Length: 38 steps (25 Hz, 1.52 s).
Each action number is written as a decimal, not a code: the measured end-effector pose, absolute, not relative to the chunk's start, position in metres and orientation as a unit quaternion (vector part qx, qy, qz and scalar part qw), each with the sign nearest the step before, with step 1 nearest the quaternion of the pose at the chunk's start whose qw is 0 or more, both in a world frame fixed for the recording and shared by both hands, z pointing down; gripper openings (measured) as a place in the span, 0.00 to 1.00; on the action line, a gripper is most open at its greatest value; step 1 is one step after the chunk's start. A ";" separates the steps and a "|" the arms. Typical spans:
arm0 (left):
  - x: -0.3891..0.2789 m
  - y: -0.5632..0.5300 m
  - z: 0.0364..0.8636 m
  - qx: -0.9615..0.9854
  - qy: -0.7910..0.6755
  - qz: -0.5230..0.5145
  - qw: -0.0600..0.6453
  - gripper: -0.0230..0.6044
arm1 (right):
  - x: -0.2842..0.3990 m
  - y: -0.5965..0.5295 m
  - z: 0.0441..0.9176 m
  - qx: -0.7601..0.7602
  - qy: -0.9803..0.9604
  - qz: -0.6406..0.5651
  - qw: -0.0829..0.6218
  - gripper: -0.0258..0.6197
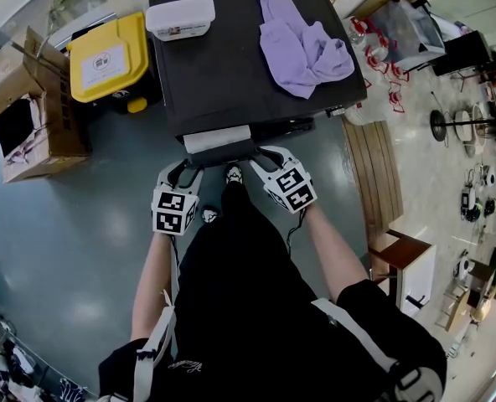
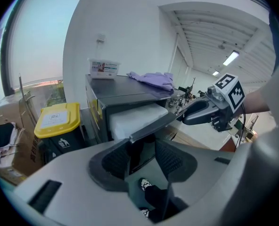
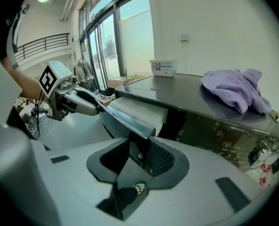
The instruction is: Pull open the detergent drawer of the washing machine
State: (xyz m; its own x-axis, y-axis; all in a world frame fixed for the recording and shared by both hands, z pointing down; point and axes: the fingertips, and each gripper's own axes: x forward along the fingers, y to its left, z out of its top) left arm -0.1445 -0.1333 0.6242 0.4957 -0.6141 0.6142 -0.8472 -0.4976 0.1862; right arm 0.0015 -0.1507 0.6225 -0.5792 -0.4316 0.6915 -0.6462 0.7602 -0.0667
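Your fingers clamp the detergent drawer [image 1: 217, 138] by its dark front: head view has left gripper [image 1: 183, 167] and right gripper [image 1: 263, 155] at opposite ends, drawer standing out of the washing machine [image 1: 231, 74]. Left gripper view alone shows the litter symbol on the yellow bin [image 2: 57, 120] (box [image 2: 103, 68] label unreadable). Right gripper view alone shows the machine's control panel [image 3: 219, 135], print blurred.

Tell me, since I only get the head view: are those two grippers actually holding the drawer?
Observer: The left gripper is: its own view shows its jaws clamped on the front of the detergent drawer.
Operator: And the other?
Observer: The right gripper is shut on that front's opposite end.
Operator: What's off to the side?
Observer: Tall windows, rising behind the left gripper in the right gripper view.
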 end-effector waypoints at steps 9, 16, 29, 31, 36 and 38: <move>-0.145 -0.131 0.621 0.831 -0.442 0.238 0.241 0.32 | 0.003 -0.148 0.622 0.318 -0.871 0.160 0.338 0.23; -0.144 -0.123 0.620 0.831 -0.441 0.239 0.242 0.32 | 0.003 -0.140 0.622 0.320 -0.871 0.162 0.337 0.23; -0.141 -0.109 0.623 0.832 -0.439 0.239 0.242 0.32 | 0.007 -0.124 0.625 0.331 -0.866 0.168 0.335 0.24; -0.140 -0.106 0.624 0.832 -0.439 0.238 0.243 0.32 | 0.008 -0.120 0.627 0.334 -0.864 0.169 0.335 0.24; -0.139 -0.097 0.622 0.833 -0.436 0.238 0.244 0.32 | 0.010 -0.111 0.627 0.340 -0.861 0.172 0.337 0.24; -0.138 -0.094 0.623 0.834 -0.435 0.237 0.244 0.32 | 0.010 -0.108 0.627 0.344 -0.859 0.174 0.337 0.24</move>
